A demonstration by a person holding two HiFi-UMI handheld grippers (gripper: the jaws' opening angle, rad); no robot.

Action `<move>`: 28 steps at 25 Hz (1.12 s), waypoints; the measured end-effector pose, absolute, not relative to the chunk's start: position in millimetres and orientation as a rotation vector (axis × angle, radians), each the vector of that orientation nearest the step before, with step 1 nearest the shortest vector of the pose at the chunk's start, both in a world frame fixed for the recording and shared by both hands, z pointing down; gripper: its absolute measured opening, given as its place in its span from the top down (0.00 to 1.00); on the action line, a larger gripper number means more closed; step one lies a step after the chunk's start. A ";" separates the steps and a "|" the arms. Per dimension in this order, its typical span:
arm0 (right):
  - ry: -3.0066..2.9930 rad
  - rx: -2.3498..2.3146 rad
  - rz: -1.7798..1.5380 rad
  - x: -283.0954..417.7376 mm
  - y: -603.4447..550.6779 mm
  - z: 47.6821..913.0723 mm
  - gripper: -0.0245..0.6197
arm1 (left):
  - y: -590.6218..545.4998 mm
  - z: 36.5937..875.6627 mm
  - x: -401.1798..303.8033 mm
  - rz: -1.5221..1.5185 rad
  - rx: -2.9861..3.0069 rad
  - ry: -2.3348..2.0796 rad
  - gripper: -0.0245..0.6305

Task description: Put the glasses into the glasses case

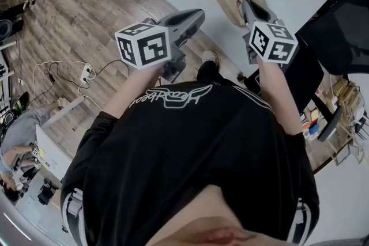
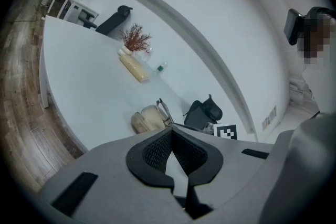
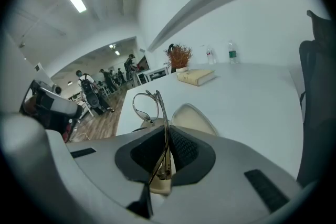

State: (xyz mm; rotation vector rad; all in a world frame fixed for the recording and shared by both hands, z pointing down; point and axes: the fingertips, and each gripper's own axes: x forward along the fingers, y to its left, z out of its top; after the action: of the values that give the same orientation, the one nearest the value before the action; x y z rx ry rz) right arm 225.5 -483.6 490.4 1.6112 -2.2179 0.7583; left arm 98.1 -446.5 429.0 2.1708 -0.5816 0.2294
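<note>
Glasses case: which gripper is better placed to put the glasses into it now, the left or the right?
Right. The right gripper is shut on the glasses, and its tip is close above the open glasses case. The left gripper holds nothing and is farther from the case.

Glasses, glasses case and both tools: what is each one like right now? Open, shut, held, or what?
right tool: shut on the glasses.
left tool: shut, nothing in it.
glasses case: open, lying on the table.
glasses: folded, one lens poking out past the jaws, not in the glasses case yet.
</note>
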 end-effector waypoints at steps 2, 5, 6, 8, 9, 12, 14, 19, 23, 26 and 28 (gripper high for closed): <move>-2.185 1.604 0.726 227.6 -487.8 497.5 0.92 | -449.9 431.9 98.4 0.225 2.165 -0.584 0.95; -2.143 1.595 0.692 227.3 -492.1 505.6 0.92 | -454.6 435.4 95.1 0.218 2.157 -0.588 0.95; -2.131 1.589 0.684 226.4 -492.1 508.6 0.92 | -455.1 436.6 93.7 0.216 2.154 -0.591 0.95; -2.107 1.573 0.670 224.7 -490.5 515.8 0.92 | -454.8 438.2 92.1 0.211 2.150 -0.595 0.95; -2.095 1.563 0.661 224.5 -489.7 519.8 0.92 | -454.6 438.6 92.2 0.208 2.149 -0.596 0.95; -2.057 1.529 0.641 225.0 -489.1 530.7 0.92 | -454.7 438.6 94.6 0.203 2.147 -0.598 0.95; -2.032 1.509 0.634 224.5 -488.7 536.3 0.92 | -454.3 438.4 95.5 0.203 2.144 -0.599 0.95; -1.968 1.472 0.610 219.9 -487.8 545.8 0.92 | -452.3 440.4 92.4 0.206 2.134 -0.607 0.95; -1.946 1.449 0.588 216.4 -489.2 548.7 0.92 | -452.3 440.8 89.2 0.200 2.132 -0.620 0.95; -1.911 1.425 0.560 217.2 -488.7 552.8 0.92 | -451.8 441.5 89.0 0.196 2.128 -0.624 0.95; -1.896 1.418 0.549 216.0 -489.3 554.6 0.92 | -452.2 441.9 87.0 0.196 2.127 -0.626 0.95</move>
State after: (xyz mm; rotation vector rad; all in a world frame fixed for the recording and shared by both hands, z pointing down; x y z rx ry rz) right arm 216.0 -489.3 554.6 1.4180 -1.8961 0.5488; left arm 87.0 -452.2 441.9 2.1269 -0.6263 0.1956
